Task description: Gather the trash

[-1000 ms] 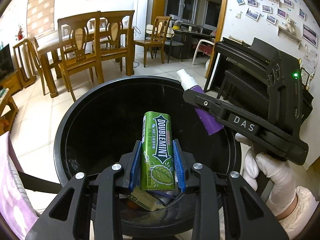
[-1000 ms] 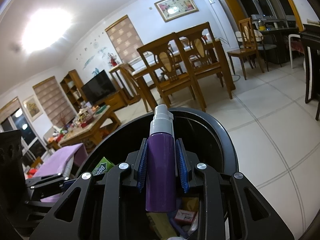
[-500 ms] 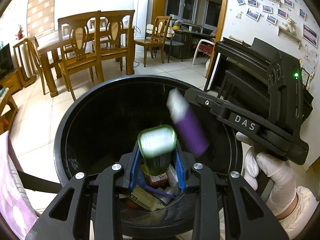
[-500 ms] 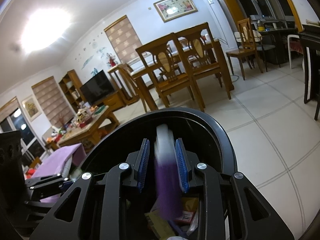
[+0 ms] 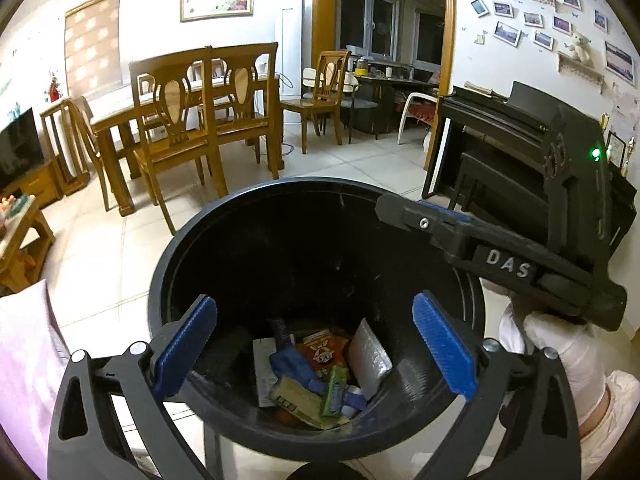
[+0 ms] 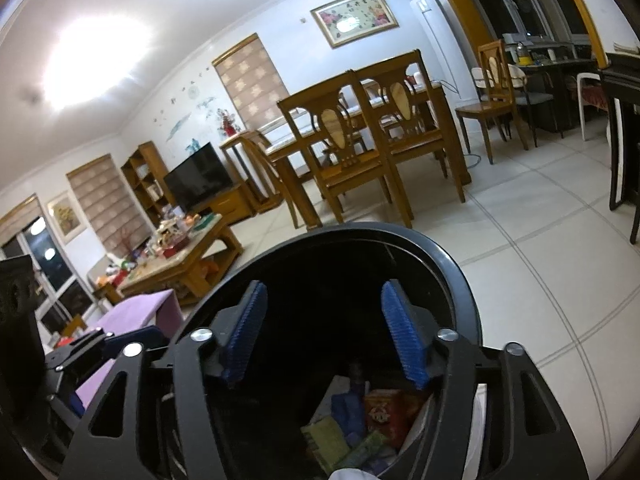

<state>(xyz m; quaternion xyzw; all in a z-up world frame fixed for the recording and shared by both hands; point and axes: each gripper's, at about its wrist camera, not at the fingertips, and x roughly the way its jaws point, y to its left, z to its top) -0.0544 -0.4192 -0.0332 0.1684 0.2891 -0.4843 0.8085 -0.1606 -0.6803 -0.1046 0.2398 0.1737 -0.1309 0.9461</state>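
Wooden chairs are standing on the tiled floor at 11 o'clock from my black bin, and a dark piano is sitting at 2 o'clock. Nothing is blocking the way into the bin. My left gripper is hanging over the bin with its blue pads very wide apart; they have just been opening, and nothing is between them. The green gum pack is lying down in the bin at 6 o'clock from that gripper, on top of other trash. My right gripper is opening wide too, with nothing between its pads. It is reaching over the bin's rim from 3 o'clock, tipped down a little. My gloved right hand is holding its handle.
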